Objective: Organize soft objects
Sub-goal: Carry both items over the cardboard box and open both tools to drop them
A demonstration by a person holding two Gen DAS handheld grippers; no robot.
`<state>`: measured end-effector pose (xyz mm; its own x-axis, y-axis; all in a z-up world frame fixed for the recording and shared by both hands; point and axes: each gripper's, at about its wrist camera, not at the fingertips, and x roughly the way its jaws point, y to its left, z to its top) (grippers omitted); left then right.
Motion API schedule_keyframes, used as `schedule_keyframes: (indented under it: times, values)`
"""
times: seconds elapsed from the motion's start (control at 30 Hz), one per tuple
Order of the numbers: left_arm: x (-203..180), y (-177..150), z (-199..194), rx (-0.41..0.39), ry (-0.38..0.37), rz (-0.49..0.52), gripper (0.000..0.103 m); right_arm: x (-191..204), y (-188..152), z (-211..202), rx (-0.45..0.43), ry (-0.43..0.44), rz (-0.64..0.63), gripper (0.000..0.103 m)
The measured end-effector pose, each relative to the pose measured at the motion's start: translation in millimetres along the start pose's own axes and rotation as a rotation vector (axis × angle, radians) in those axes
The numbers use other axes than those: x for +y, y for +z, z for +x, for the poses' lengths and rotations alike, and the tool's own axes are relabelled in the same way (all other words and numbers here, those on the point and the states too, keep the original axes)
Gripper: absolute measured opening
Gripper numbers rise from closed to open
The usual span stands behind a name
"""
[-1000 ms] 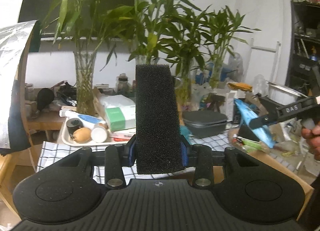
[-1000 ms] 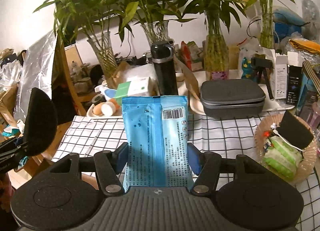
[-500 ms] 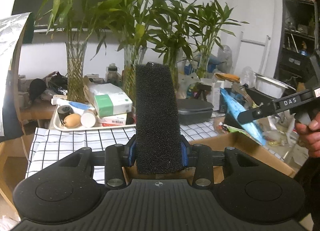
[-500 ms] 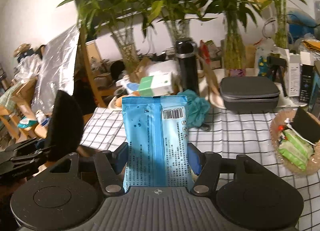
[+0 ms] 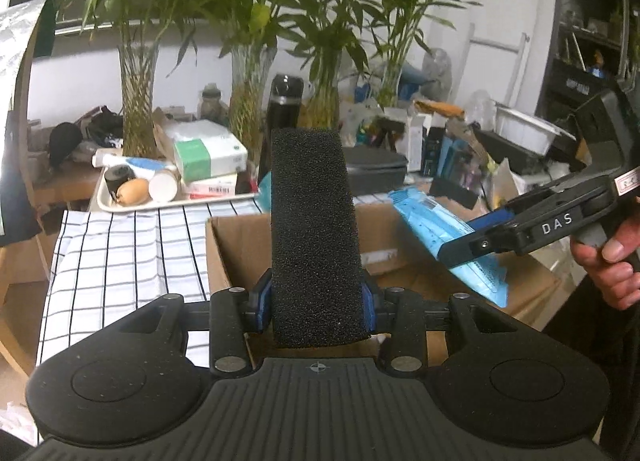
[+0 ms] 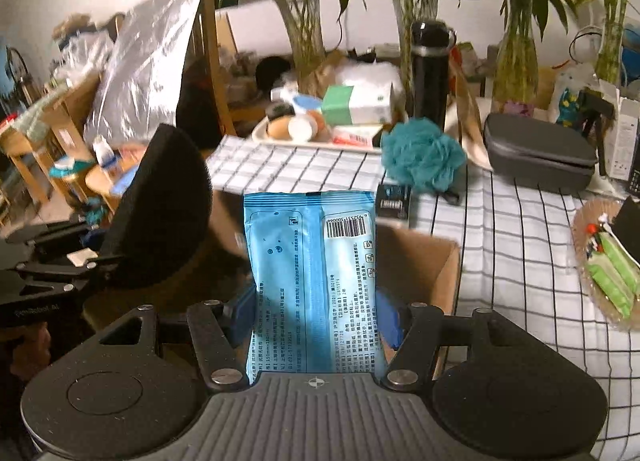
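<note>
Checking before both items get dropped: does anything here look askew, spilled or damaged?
Nothing stands out. The black sponge sits squarely in the left hand-held gripper, the blue wipes pack intact in the right hand-held gripper, both above the open cardboard box.

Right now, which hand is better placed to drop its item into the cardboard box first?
Probably left. Its tool grips the black sponge directly over the cardboard box opening. The right tool holds the blue wipes pack nearer the box's edge.

Sponge (image 5: 314, 229) and packet (image 6: 314, 281) above box (image 5: 236, 245)
</note>
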<state>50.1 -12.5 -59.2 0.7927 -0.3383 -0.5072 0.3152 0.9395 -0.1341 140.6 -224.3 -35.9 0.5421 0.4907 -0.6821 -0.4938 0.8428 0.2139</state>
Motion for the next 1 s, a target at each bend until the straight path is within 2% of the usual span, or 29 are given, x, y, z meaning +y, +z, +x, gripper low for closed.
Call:
schedule_keyframes:
  times: [0.13, 0.33, 0.53, 0.63, 0.7, 0.8, 1.0]
  values:
    - [-0.1, -2.4, 1.6, 0.029, 0.010, -0.001, 0.040, 5.9, -5.7, 1.9, 0.019, -0.012, -0.002, 0.064]
    - [-0.2, -2.5, 0.5, 0.034, 0.009, -0.006, 0.040, 3.5, -6.9, 4.5, 0.038, -0.055, 0.017, 0.064]
    - [0.1, -2.3, 0.8, 0.032, 0.000, -0.009, 0.043, 4.1, -9.1, 7.8, 0.057, -0.055, 0.016, 0.066]
    - [-1.8, -2.4, 1.6, 0.032, -0.019, -0.007, 0.050, 6.8, -8.0, 8.2, 0.057, -0.046, 0.004, 0.079]
    - [-3.2, -2.9, 2.0, 0.033, -0.033, -0.001, 0.058, 8.8, -6.6, 6.0, 0.042, -0.037, -0.006, 0.091]
    - [-5.3, -3.3, 1.6, 0.029, -0.039, 0.006, 0.063, 10.6, -6.0, 3.2, 0.024, -0.033, -0.014, 0.094]
    - [-3.6, -2.6, 0.0, 0.014, -0.019, -0.013, 0.064, 10.3, -5.4, 2.9, 0.016, -0.036, -0.017, 0.100]
